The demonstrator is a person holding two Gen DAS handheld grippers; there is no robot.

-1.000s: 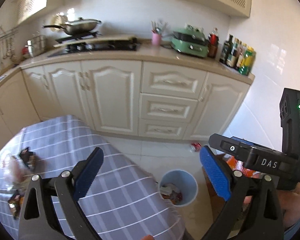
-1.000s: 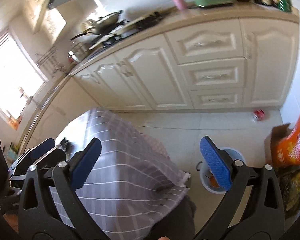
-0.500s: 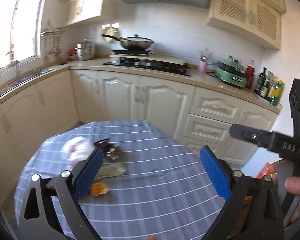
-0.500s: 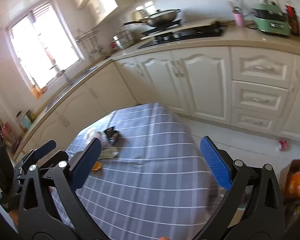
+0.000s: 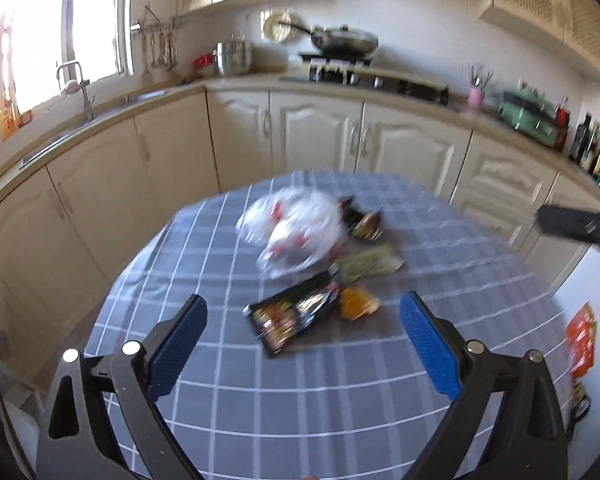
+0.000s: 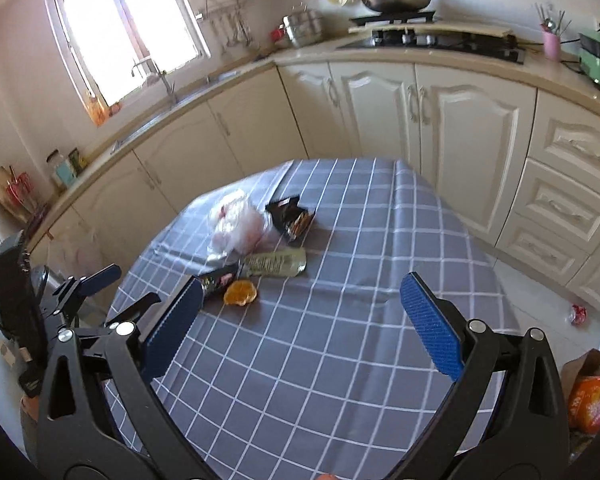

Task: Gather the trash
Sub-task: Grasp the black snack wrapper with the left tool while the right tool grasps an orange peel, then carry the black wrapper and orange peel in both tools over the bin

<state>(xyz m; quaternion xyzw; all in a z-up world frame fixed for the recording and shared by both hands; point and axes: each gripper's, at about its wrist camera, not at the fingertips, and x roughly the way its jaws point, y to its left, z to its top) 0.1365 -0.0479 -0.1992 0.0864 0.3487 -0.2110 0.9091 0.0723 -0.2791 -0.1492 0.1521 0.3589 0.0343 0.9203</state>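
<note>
Left wrist view: the left gripper (image 5: pixel 303 322) is seen with its jaws spread wide and nothing held between them, hovering above a table covered by a grey checked tablecloth (image 5: pixel 340 392). Right wrist view: the right gripper (image 6: pixel 300 320) is likewise seen wide open and empty, and the left gripper appears at 9 o'clock of that frame. Five pieces of trash are grouped on the cloth, all close together near the far half of the table. A crumpled clear plastic bag (image 6: pixel 236 224) is located at 11 o'clock of the group. A dark snack wrapper (image 6: pixel 293 218) lies just beside the bag at 1 o'clock. A pale green wrapper (image 6: pixel 276 263) lies flat at the centre. A black foil packet (image 5: pixel 296 314) lies at 7 o'clock, partly hidden behind the left finger pad in the right wrist view. An orange piece, possibly peel (image 6: pixel 240 292), lies just beside the packet at 6 o'clock. No trash bin is visible in either view. A red item (image 6: pixel 578 314) is seen on the floor at 3 o'clock; its nature cannot be told. The task is judged to be at an early or intermediate stage: none of the visible pieces is gripped, and all five remain to be collected. The black foil packet is judged nearest to the left gripper.
</note>
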